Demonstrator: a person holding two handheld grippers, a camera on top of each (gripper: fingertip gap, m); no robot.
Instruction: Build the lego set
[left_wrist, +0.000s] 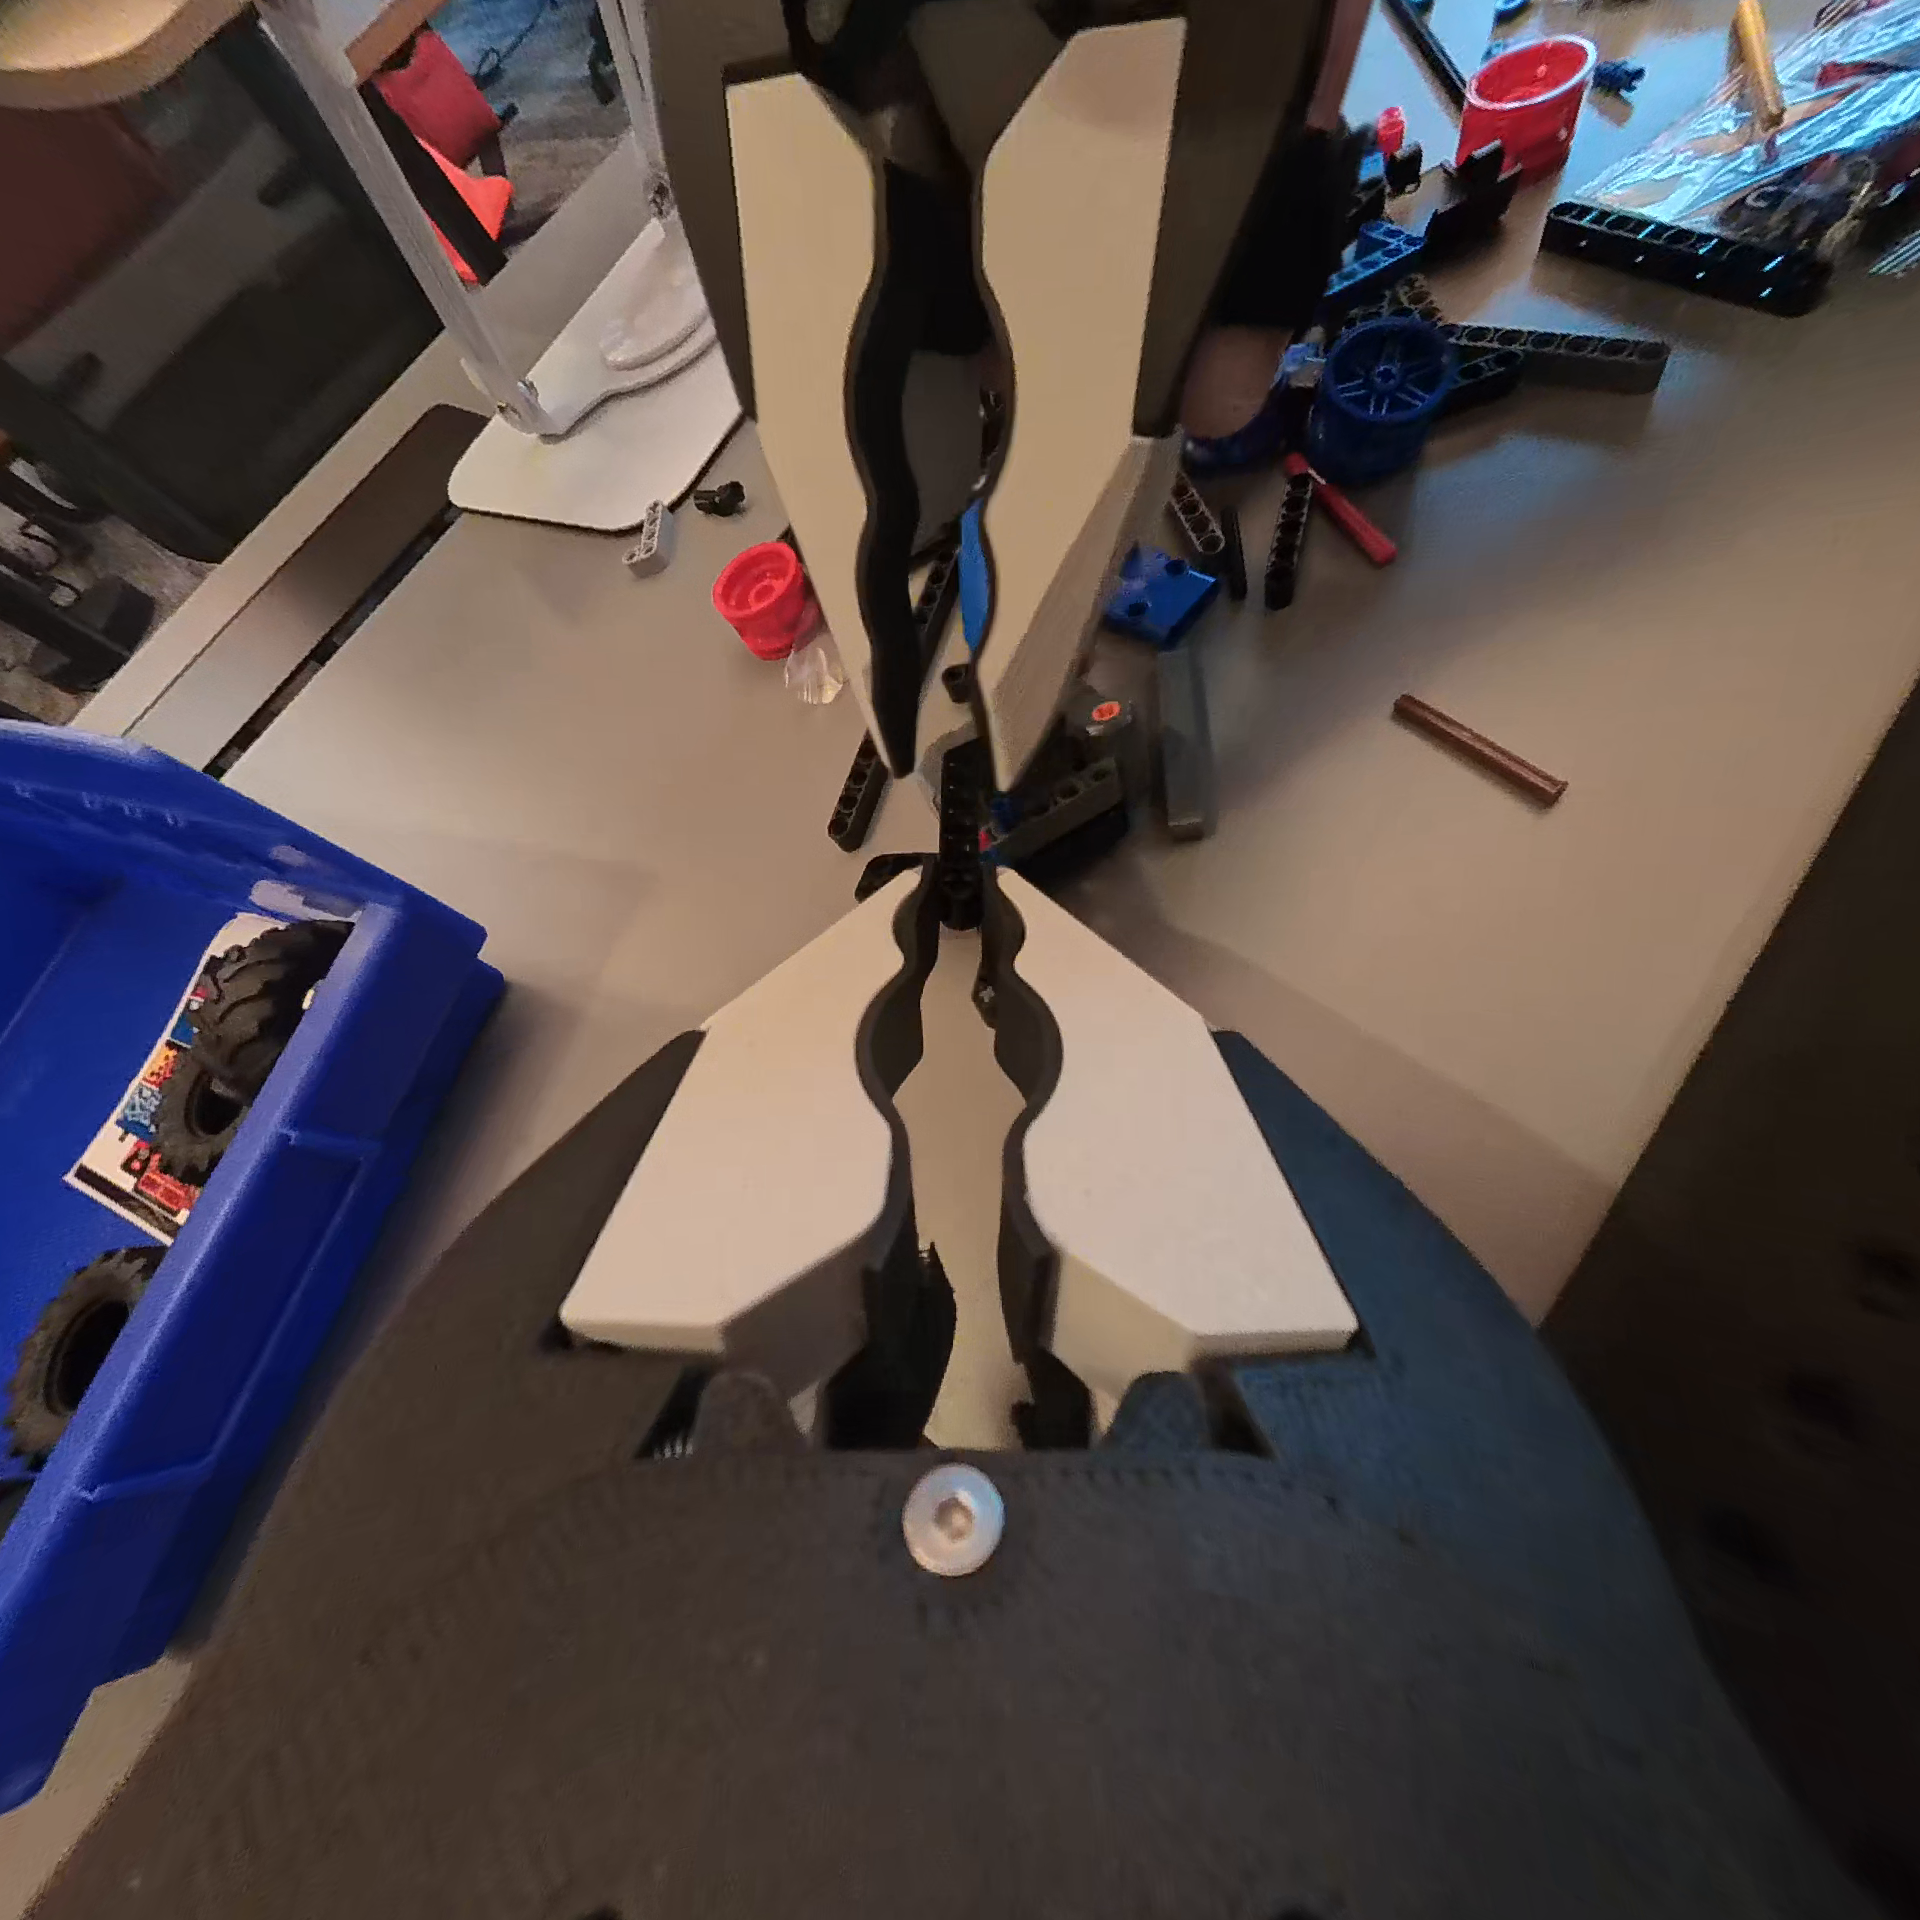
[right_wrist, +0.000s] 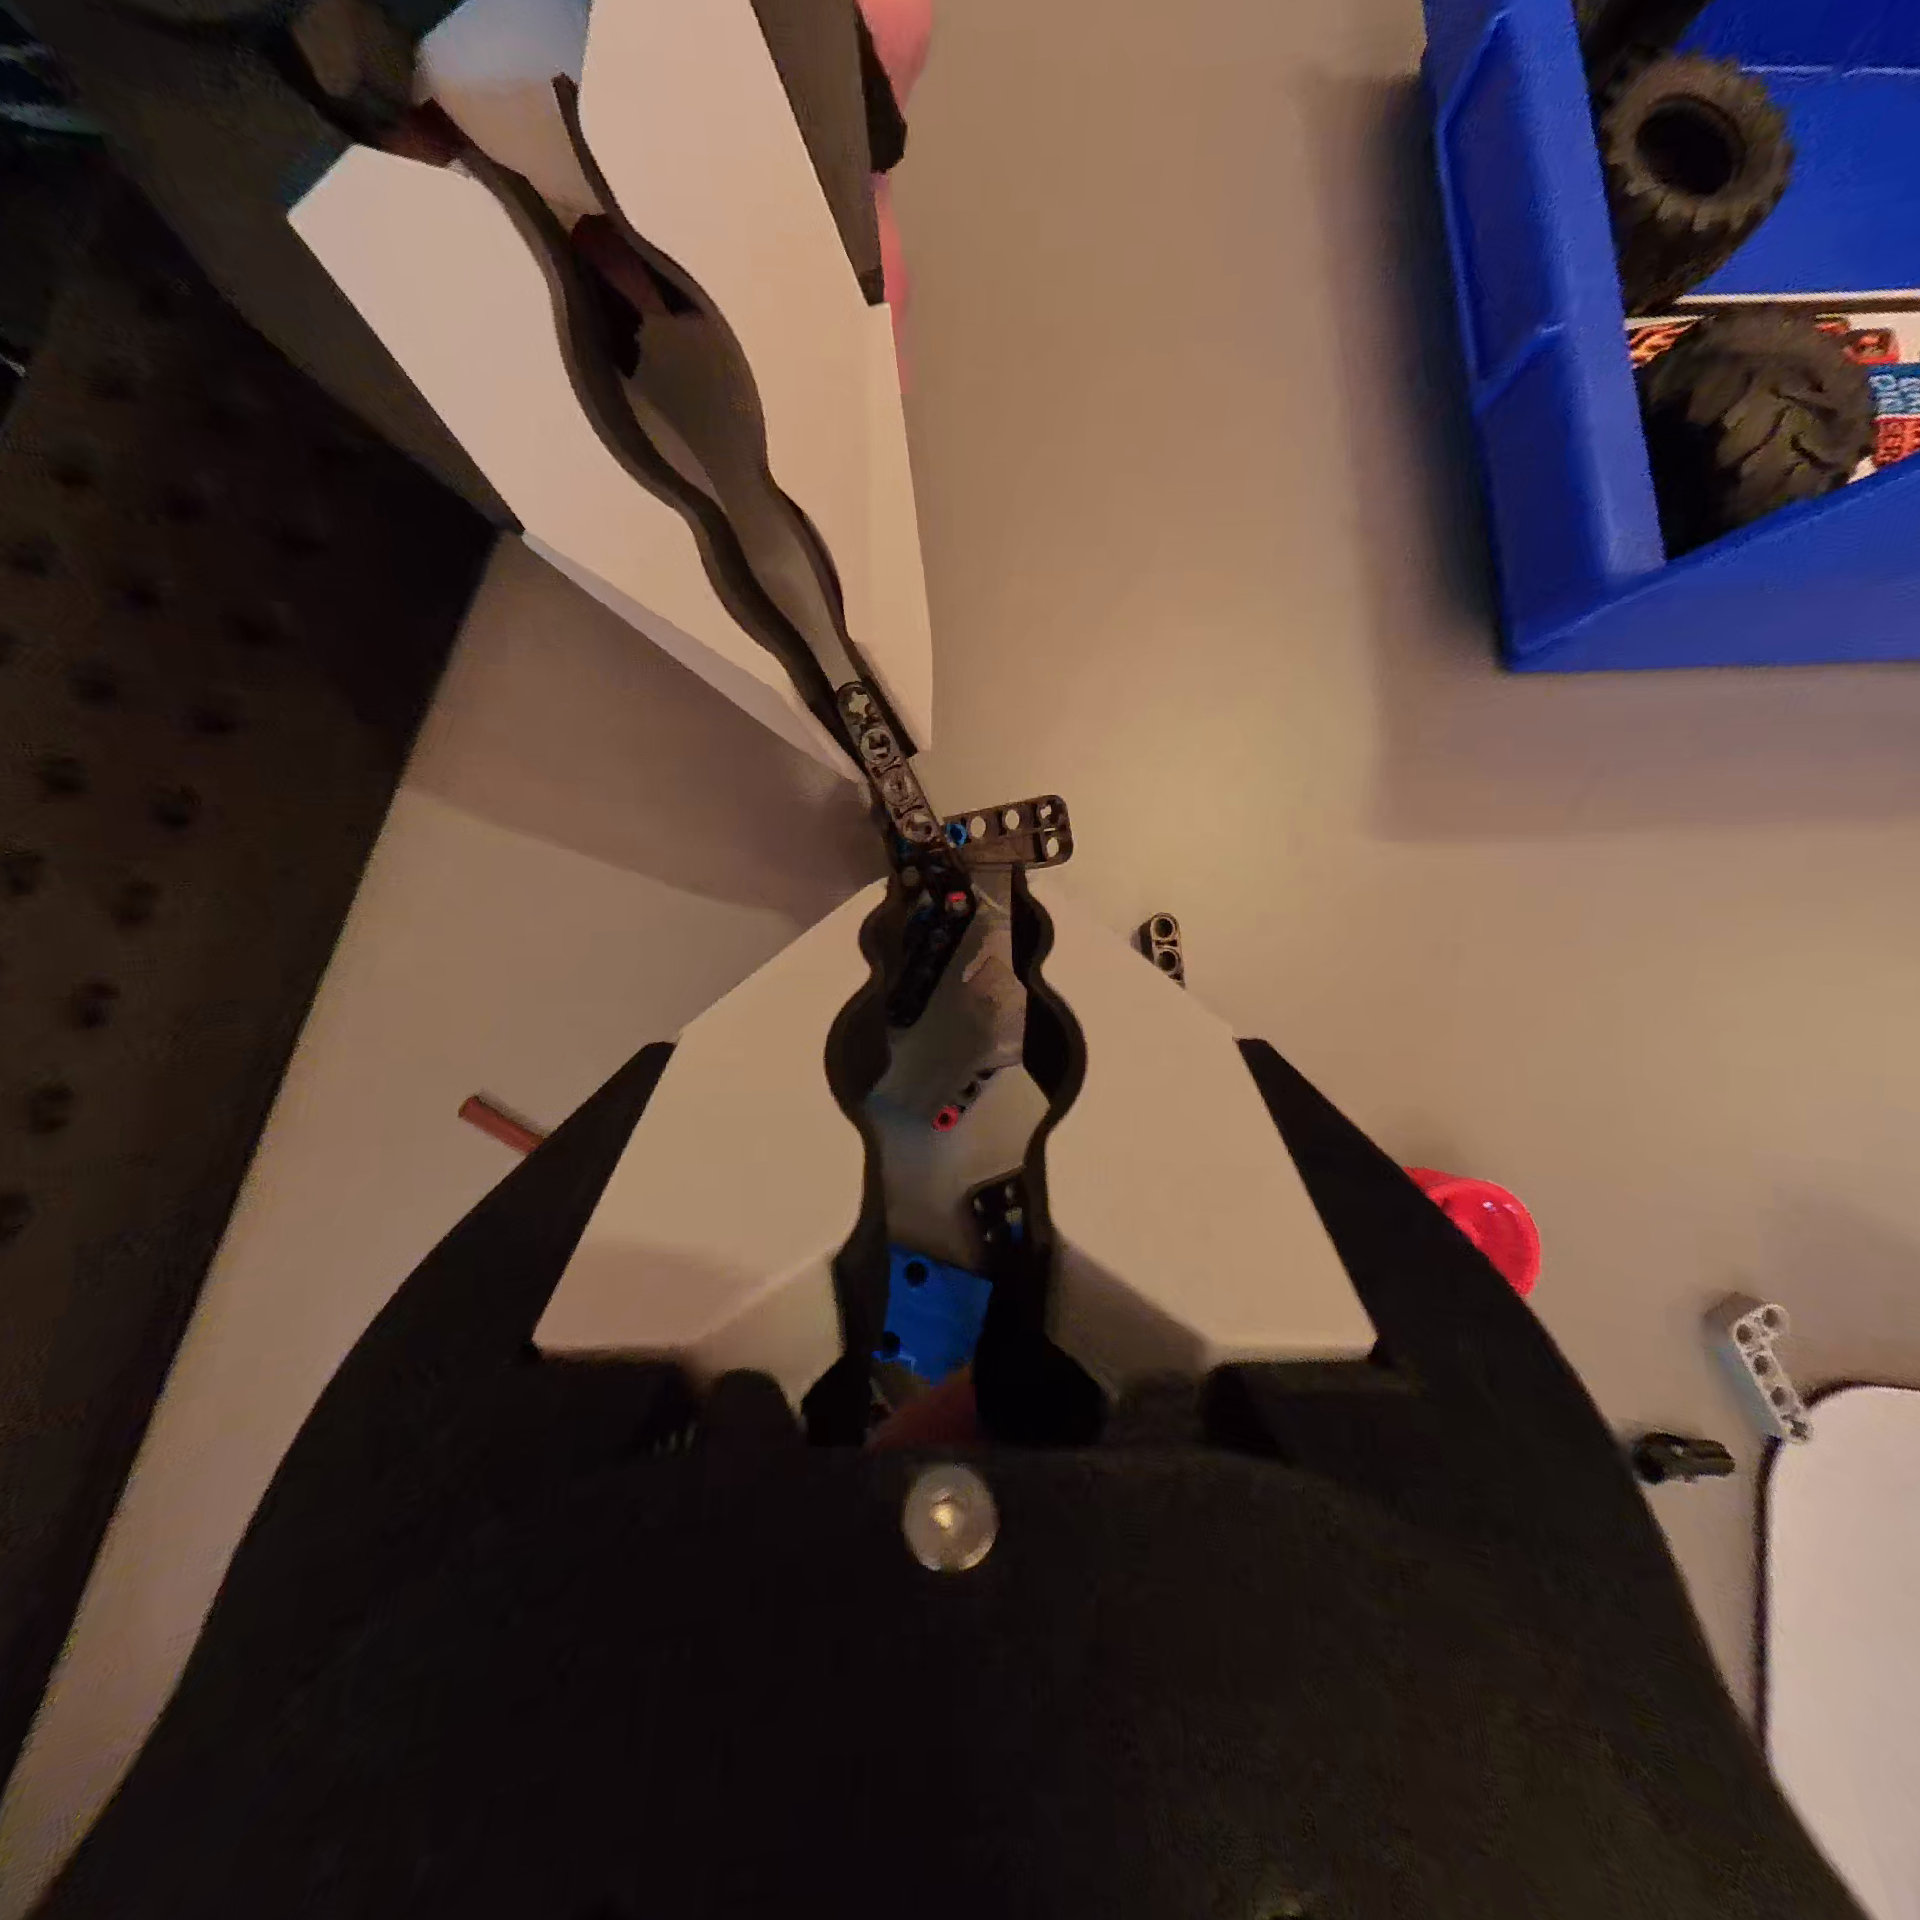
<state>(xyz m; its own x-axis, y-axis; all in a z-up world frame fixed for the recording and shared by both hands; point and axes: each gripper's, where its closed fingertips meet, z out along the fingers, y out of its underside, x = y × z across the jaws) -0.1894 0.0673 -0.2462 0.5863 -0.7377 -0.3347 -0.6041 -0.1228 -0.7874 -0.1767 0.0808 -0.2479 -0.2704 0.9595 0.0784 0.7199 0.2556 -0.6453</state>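
Both grippers tip to tip above tabletop (left_wrist: 1351, 987). Left gripper (left_wrist: 958, 894) jaws nearly shut on black beam (right_wrist: 894, 774); right gripper (right_wrist: 951, 894) jaws pinching small black-grey assembly (right_wrist: 1013, 831). Line up holes w/ pin, press straight, no twisting.

Each tool (left_wrist: 958, 883) has a black printed body, white wedge fingers (left_wrist: 758, 1164) with wavy black pads, and a silver screw (left_wrist: 953, 1519).
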